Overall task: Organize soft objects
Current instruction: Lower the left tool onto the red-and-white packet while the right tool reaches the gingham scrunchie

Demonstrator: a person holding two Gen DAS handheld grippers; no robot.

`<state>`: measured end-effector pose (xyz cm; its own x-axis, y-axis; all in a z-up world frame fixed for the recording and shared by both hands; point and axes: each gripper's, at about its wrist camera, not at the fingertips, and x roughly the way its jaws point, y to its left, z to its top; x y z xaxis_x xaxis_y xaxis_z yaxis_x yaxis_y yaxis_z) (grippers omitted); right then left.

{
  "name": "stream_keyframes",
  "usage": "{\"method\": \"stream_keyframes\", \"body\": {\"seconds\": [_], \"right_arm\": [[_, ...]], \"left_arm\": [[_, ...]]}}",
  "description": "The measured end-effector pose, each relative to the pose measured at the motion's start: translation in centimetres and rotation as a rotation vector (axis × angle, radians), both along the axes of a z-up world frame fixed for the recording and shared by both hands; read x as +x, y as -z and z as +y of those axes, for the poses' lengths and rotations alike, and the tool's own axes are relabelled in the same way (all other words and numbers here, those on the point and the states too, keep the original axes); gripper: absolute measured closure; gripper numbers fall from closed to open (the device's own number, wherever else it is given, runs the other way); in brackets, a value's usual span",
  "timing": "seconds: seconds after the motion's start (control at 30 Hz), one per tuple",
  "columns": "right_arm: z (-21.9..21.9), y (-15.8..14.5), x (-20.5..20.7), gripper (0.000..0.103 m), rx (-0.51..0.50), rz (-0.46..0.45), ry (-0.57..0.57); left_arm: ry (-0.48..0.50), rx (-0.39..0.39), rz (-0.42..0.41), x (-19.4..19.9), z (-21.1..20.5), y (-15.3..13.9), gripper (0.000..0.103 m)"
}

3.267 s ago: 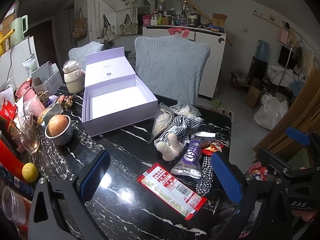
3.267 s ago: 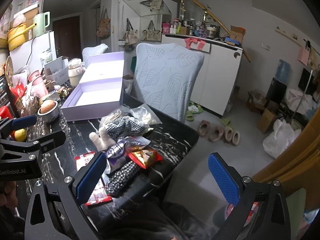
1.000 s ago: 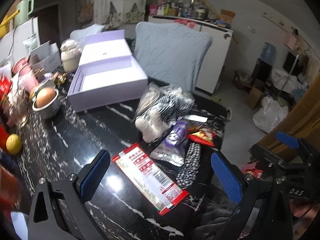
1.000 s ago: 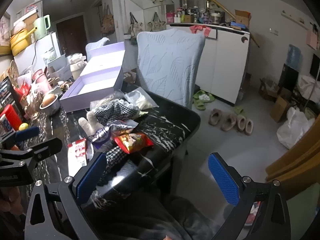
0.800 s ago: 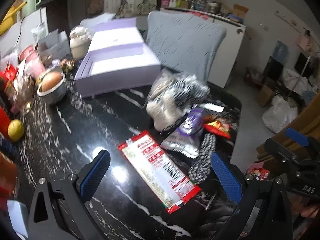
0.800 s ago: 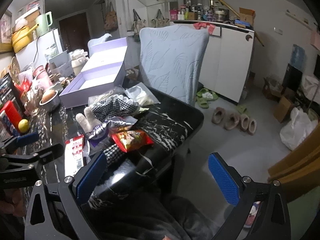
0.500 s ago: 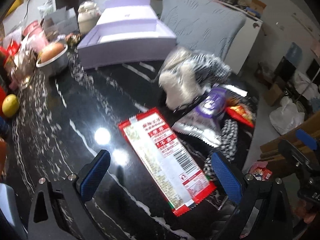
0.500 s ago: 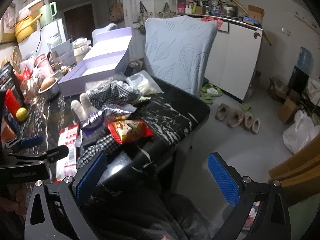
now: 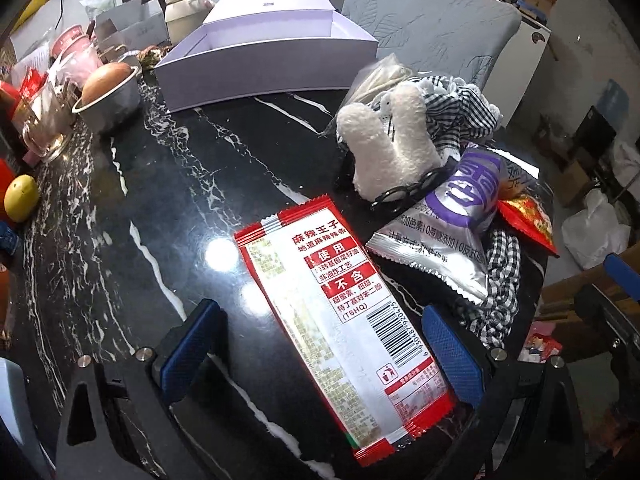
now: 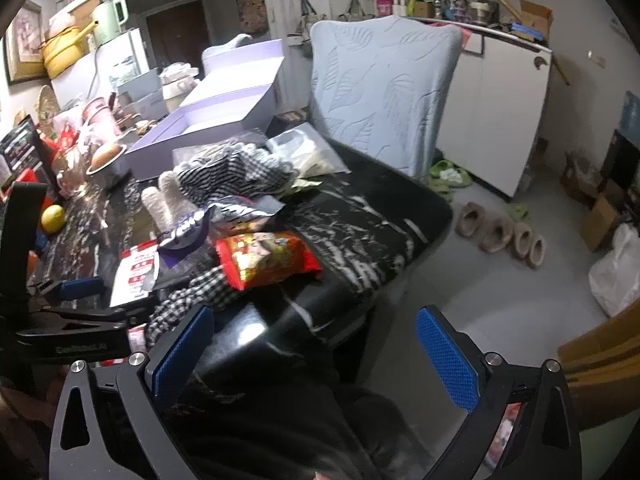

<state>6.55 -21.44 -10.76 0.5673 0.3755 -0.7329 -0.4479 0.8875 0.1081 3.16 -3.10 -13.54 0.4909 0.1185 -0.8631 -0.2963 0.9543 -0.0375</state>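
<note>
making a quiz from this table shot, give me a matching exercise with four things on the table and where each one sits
Things:
1. red and white snack packet
2. lavender box
3. yellow fruit
4. white plush toy

Places:
A. far left edge of the table
B. between the open fingers of the left hand-held gripper
C. lying against the checked cloth
D. far side of the table, lid open

Pairs: 1-B, 2-D, 3-A, 4-C
</note>
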Motion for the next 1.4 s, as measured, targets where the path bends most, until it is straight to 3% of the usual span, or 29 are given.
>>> {"method": "stream_keyframes", "body": {"seconds": [0.1,0.23,0.37,0.43,0.6,0.8,1.13,1.4], "right_arm": [[0.5,0.4,-0.2,0.000,0.012,0.018,-0.031],[1.0,0.9,-0.3,0.000,0.030,0.045,-0.051],[1.6,1.1,-0.5,0.000,0.044,0.063,-0.071],[1.9,1.2,-0.6,0.000,0.058,0.070,-0.081],[3.5,1.6,-0.9,0.001,0.081,0.099,-0.109],[5.5,1.9,-0.9,0.009,0.098,0.126,-0.135],[8.1,2.4,-1.1,0.046,0.035,0.123,-0.155],[7.7,2.3,-1.8,0.062,0.031,0.144,-0.166]], "left_arm": [[0.026,0.016,-0.034,-0.6,-0.4,-0.3,0.015],[0.048,0.034,-0.078,-1.4,-0.5,-0.6,0.039],[0.063,0.019,-0.092,-1.7,-0.1,-0.9,0.047],[0.071,0.009,-0.099,-2.1,0.2,-1.0,0.049],[0.142,0.108,-0.108,-3.2,-0.5,-0.9,0.049],[0.133,0.034,-0.108,-4.4,1.2,-0.8,0.049],[0.134,0.016,-0.123,-4.7,1.9,-0.6,0.048],[0.134,0.033,-0.125,-4.5,1.8,-0.5,0.047]]}}
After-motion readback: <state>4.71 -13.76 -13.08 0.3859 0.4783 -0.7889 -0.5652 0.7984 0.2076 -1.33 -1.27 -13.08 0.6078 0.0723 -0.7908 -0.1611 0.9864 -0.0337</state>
